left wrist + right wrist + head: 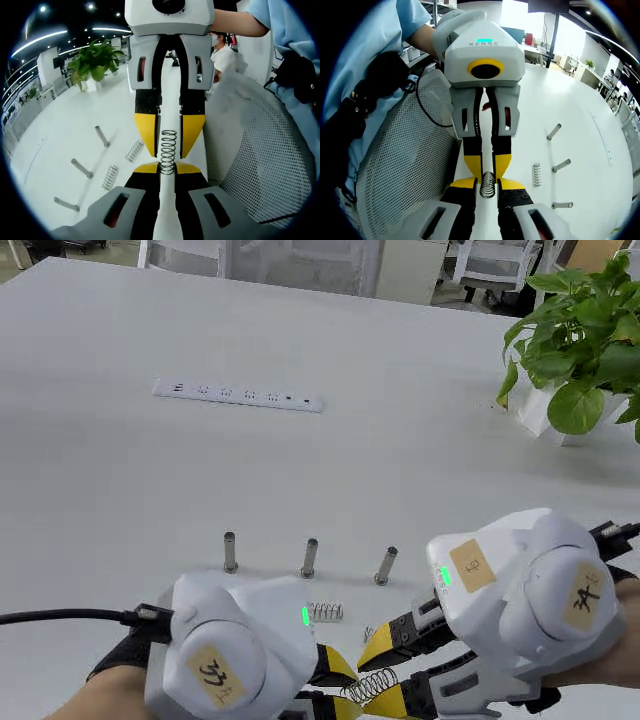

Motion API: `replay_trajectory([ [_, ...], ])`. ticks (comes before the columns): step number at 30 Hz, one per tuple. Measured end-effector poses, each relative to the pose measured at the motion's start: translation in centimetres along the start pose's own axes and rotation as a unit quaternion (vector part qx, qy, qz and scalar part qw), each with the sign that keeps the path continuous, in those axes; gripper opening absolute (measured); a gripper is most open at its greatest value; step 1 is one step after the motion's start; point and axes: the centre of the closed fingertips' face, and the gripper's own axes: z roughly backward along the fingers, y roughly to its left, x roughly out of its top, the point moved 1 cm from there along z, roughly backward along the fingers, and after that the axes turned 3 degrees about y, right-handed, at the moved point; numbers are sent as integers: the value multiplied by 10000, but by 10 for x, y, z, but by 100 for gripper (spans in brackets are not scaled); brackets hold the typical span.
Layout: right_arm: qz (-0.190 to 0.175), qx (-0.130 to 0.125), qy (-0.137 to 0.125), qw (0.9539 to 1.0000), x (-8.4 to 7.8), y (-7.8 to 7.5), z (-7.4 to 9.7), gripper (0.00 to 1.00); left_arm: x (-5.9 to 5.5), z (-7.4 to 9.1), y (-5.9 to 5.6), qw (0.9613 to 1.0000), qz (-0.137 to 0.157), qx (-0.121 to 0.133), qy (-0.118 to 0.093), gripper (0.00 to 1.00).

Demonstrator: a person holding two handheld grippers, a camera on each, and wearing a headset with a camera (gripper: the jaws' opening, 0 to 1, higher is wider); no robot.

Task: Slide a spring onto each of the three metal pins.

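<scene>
Three bare metal pins (230, 552) (309, 558) (385, 566) stand in a row on the white table. Near the table's front edge, tip to tip, are my left gripper (338, 688) and right gripper (392, 672). A spring (370, 685) spans between them. In the left gripper view this spring (168, 152) runs from my own jaws up between the right gripper's yellow fingers (192, 132). The right gripper view shows the spring (487, 184) end-on between its tips. Both grippers look shut on it, one at each end. Two loose springs (325, 612) (368, 634) lie before the pins.
A white power strip (238, 395) lies farther back on the table. A potted plant (580, 340) stands at the right edge. Behind the grippers is a mesh chair back (265, 150) and the person's blue sleeve (375, 45).
</scene>
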Motion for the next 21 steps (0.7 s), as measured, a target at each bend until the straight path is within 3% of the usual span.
replay_trajectory([
  [21, 145, -40, -43, 9999, 2, 0, 0, 8, 2, 1, -1, 10000, -54, 17, -78, 6],
])
